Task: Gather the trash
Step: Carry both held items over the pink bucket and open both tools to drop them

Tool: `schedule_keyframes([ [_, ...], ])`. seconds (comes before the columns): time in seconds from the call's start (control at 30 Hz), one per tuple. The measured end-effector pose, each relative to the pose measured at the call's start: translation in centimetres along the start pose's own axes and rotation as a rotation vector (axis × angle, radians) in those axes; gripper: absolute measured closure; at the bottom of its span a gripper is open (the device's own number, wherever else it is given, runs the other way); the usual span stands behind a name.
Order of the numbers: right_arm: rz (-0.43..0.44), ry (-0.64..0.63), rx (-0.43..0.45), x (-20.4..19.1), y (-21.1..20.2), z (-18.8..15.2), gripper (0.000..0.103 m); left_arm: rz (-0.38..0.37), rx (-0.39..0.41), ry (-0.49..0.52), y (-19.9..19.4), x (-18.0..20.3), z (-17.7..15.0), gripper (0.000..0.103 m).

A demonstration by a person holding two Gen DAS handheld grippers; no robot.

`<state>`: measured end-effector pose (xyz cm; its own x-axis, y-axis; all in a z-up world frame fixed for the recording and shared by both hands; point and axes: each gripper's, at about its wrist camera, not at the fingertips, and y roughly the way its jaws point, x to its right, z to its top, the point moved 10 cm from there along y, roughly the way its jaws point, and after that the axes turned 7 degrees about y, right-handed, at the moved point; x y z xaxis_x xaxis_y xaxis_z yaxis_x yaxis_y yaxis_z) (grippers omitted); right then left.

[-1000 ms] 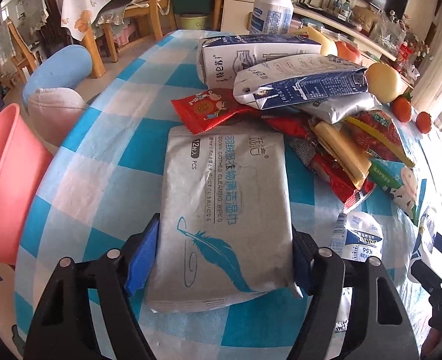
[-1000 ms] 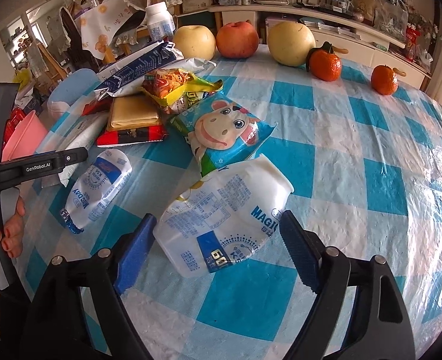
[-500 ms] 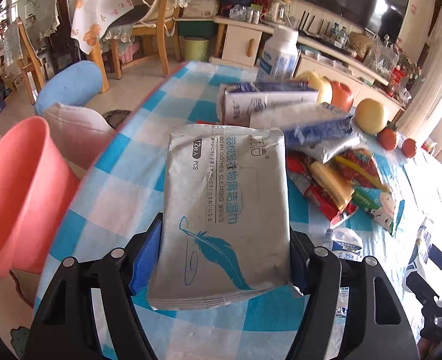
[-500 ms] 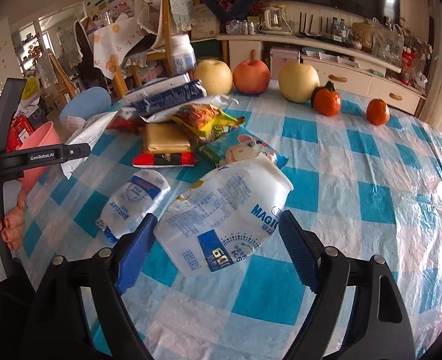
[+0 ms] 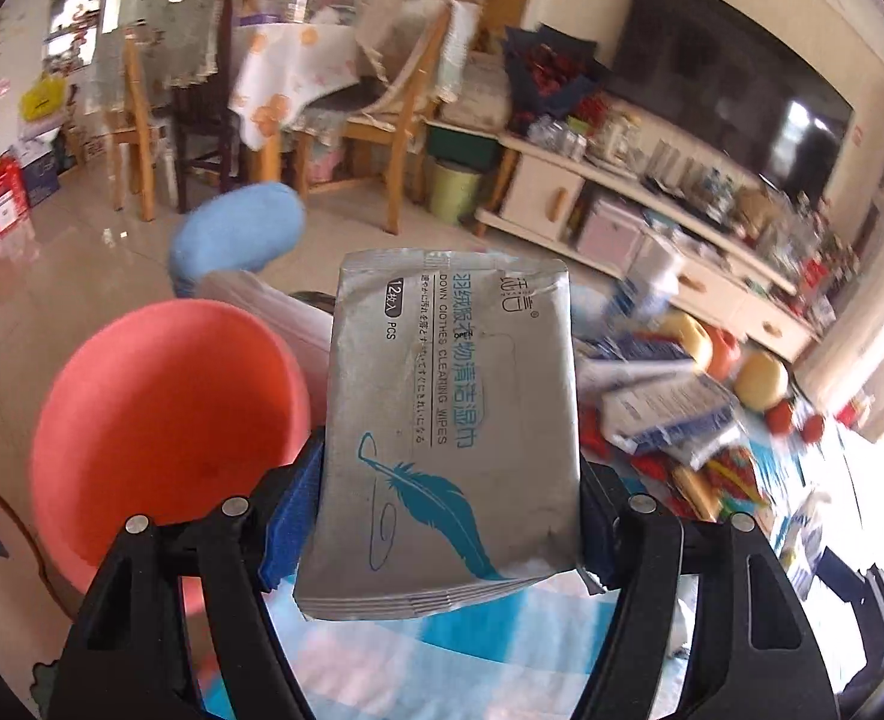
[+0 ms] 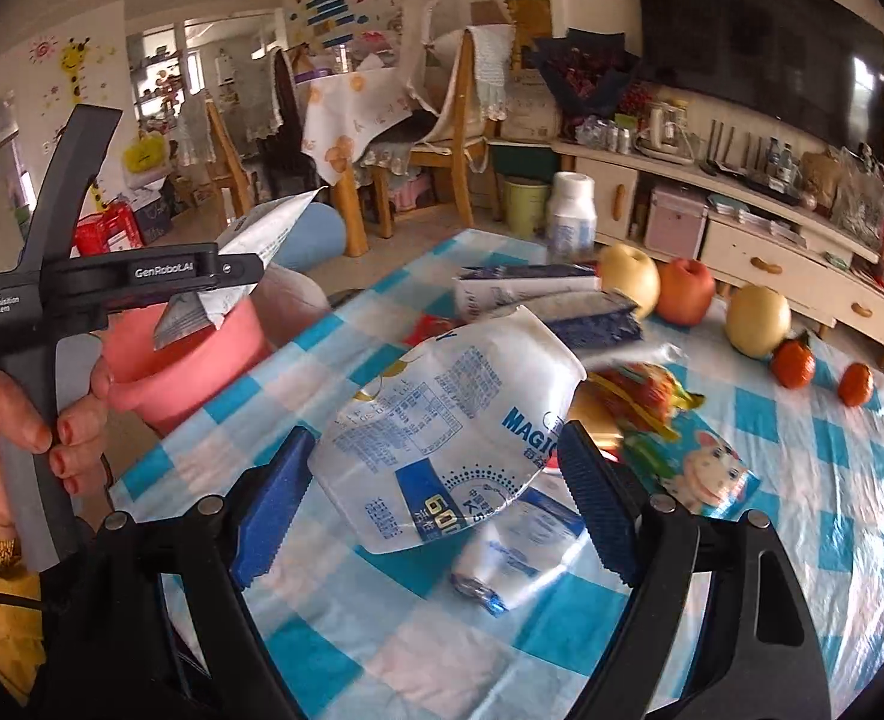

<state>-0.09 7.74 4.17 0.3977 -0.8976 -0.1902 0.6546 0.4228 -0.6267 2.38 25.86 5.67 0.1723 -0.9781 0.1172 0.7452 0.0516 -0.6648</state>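
My left gripper (image 5: 442, 516) is shut on a grey wipes packet (image 5: 448, 420) with a blue feather, held in the air beside a pink bin (image 5: 165, 420). In the right wrist view the left gripper (image 6: 111, 282) holds that packet (image 6: 261, 228) above the pink bin (image 6: 189, 354). My right gripper (image 6: 435, 498) is shut on a white milk pouch (image 6: 448, 420), lifted above the checked table (image 6: 802, 540). More wrappers (image 6: 652, 396) and another pouch (image 6: 514, 552) lie on the table.
Apples, a pear and oranges (image 6: 754, 312) sit at the table's far side with a white bottle (image 6: 571, 210). A blue stool (image 5: 231, 234), wooden chairs (image 5: 381, 120) and a TV cabinet (image 6: 772, 240) stand beyond the table.
Both grippers have risen off the table with their packets. The left one has swung left toward the pink bin; the right one has lifted the pouch clear of the cloth.
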Motion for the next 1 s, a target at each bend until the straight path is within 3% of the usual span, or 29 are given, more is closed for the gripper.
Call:
schedule_keyframes([
  [0.37,0.192,-0.291,-0.011,-18.2,9.2,4.8,0.02,0.183,0.04,-0.318,-1.0,-18.1,0.4,0.031],
  [0.67,0.253,-0.367,-0.103,-24.9,16.2,4.3,0.015,0.227,-0.007,-0.346,1.1,-21.7,0.0,0.029],
  [0.83,0.232,-0.339,-0.095,-25.0,16.2,3.7,0.008,0.242,-0.051,-0.296,2.0,-21.1,-0.7,0.018],
  [0.87,0.224,-0.334,-0.089,-24.7,16.0,3.6,0.008,0.254,-0.048,-0.288,2.0,-20.9,-0.8,0.013],
  [1.0,0.168,-0.302,-0.057,-22.5,14.1,2.9,0.008,0.308,0.001,-0.25,1.4,-20.0,-0.3,0.012],
])
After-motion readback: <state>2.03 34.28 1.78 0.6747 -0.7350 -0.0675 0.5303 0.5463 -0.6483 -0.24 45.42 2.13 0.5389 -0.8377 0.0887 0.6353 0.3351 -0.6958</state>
